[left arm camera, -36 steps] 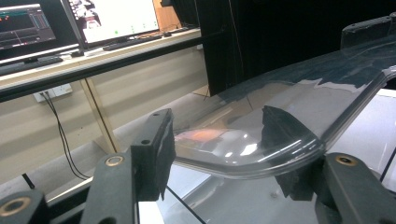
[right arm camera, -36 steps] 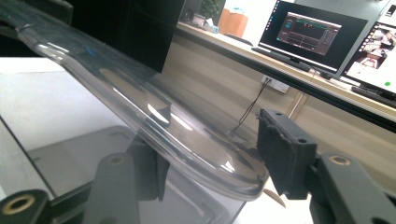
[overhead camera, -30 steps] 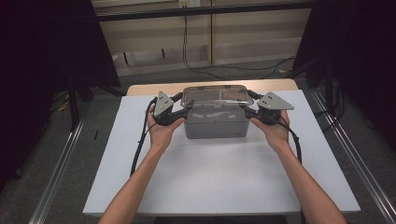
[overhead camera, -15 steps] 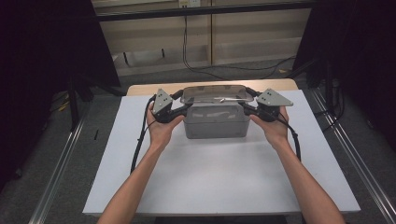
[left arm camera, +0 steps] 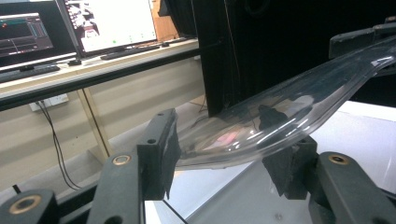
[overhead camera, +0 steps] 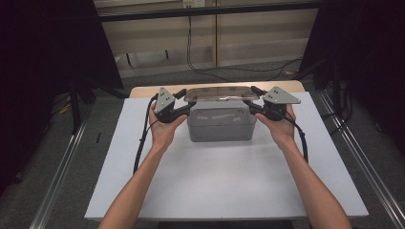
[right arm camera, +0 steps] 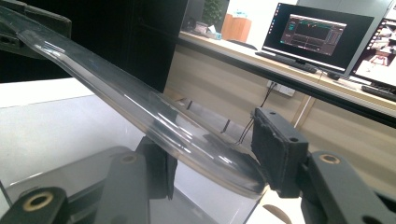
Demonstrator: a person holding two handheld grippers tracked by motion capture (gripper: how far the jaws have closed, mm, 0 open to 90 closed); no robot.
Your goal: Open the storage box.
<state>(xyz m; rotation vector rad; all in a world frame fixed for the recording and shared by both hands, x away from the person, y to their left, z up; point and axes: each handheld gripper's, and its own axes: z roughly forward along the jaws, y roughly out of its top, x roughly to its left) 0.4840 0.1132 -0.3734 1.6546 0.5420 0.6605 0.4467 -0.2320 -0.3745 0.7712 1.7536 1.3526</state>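
White rectangular table top [overhead camera: 224, 186]: bears the box. Grey translucent plastic box [overhead camera: 219, 125]: stands at the table's far middle. Clear curved plastic lid [overhead camera: 220, 93]: held just above the box, between both tools. Left gripper [overhead camera: 184, 102]: jaws, just closing, pinch the lid's left end. Right gripper [overhead camera: 250, 101]: pinches its right end.

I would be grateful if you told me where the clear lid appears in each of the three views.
High view: clear lid at upper centre, above the grey box, between both grippers.
Left gripper view: it sweeps from lower centre to upper right.
Right gripper view: it runs from upper left to lower centre.
Shared landmark: the white table.
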